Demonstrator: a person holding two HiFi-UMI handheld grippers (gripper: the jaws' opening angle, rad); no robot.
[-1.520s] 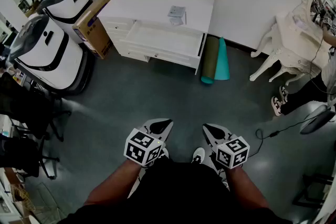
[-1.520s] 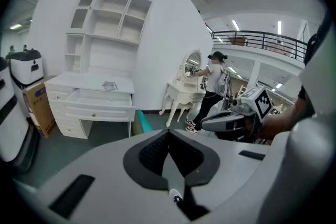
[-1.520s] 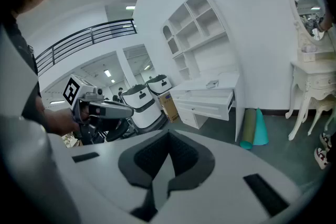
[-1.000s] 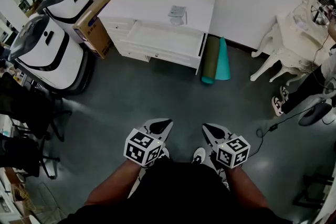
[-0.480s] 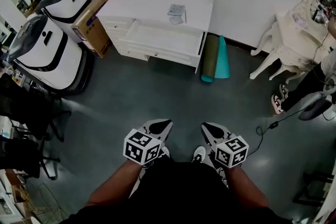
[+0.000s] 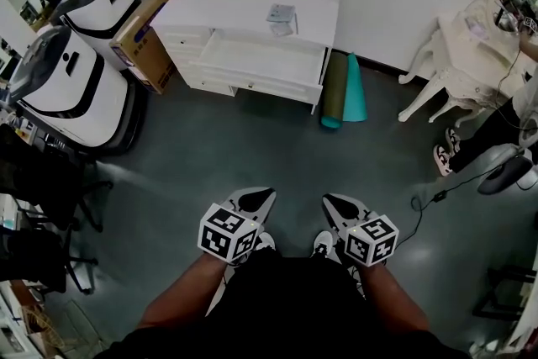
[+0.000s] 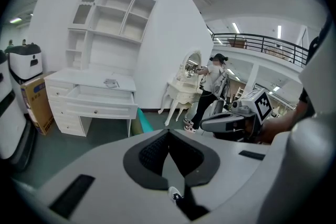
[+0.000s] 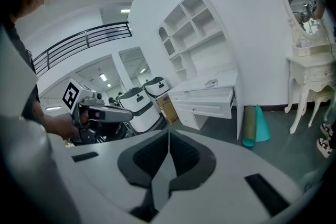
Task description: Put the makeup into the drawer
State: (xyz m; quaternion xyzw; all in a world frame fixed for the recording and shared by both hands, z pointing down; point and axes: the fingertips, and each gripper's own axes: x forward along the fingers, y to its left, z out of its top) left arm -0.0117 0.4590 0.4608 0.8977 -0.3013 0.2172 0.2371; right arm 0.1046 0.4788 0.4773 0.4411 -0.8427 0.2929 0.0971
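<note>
Two grippers, and neither one was doing much. The left gripper (image 6: 257,197) and right gripper (image 6: 336,204) were side by side low in the head view, around 6 o'clock, over the grey floor (image 6: 252,147). Each gripper's own view showed its jaws pressed fully together, the pads meeting along a thin line with nothing between them, so both were empty.

The makeup (image 6: 282,14), a small flat greyish thing, sat on top of the white desk (image 6: 210,8) way up at 12 o'clock, well apart from both grippers. It lay toward the right half of the desktop. The drawer (image 6: 261,56) just below it was pulled out.

A rolled olive mat (image 6: 336,92) and a teal mat (image 6: 355,92) lay on the floor just beside the desk's right end, about 1 o'clock. A cardboard box (image 6: 141,34) leaned at the desk's left end around 11, with two big white machines (image 6: 71,84) next to it at 10. Another person (image 6: 496,139) was by a white vanity table (image 6: 458,55) at 2 o'clock.
</note>
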